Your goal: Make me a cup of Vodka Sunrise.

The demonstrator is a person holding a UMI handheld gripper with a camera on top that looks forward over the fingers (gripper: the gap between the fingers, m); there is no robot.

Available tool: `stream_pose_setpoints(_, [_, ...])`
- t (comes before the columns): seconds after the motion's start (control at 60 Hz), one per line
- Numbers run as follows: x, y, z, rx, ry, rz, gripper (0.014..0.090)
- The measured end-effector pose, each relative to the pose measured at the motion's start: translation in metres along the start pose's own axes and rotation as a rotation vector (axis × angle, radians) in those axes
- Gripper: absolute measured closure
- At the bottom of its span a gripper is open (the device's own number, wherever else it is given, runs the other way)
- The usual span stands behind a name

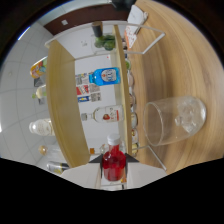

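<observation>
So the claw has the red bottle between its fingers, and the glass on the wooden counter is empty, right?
Not quite: the gripper view shows ice in the glass, so it is not empty. The rest holds: the red bottle sits between the fingers of the claw, and the glass is on the wooden counter.

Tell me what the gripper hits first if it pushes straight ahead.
The gripper already has the red bottle between its fingers; beyond it, likely the clear bottle on the shelf, though depth is unclear.

tongs hidden in black mask | red bottle (pixel 113 165) btm cut off | shelf labels unreadable
</observation>
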Motion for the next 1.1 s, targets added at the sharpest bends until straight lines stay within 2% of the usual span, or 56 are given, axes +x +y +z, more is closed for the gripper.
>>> stream_pose_setpoints(0.2, [-0.014, -0.013, -0.005, 0.035, -0.137, 0.424, 0.071])
stream_pose_setpoints(0.333, [-0.013, -0.015, -0.008, 0.039, -0.161, 0.508, 0.0709])
stream_pose_setpoints(0.533, [-0.015, -0.014, -0.01, 0.037, -0.133, 0.437, 0.0711])
stream_pose_setpoints(0.65, [-0.026, 0.0, -0.011, 0.011, -0.073, 0.177, 0.0709])
stream_pose_setpoints(0.75, [-0.043, 0.018, -0.014, 0.015, -0.002, -0.216, 0.0708])
stream_pose_setpoints(0.917, [-0.069, 0.062, -0.014, 0.029, 0.038, -0.917, 0.0707])
stream_pose_setpoints(0.983, [-0.055, 0.082, -0.008, 0.011, 0.067, -1.143, 0.0708])
stream_pose_setpoints(1.1, [0.004, 0.103, 0.011, -0.024, 0.188, -1.477, 0.0708])
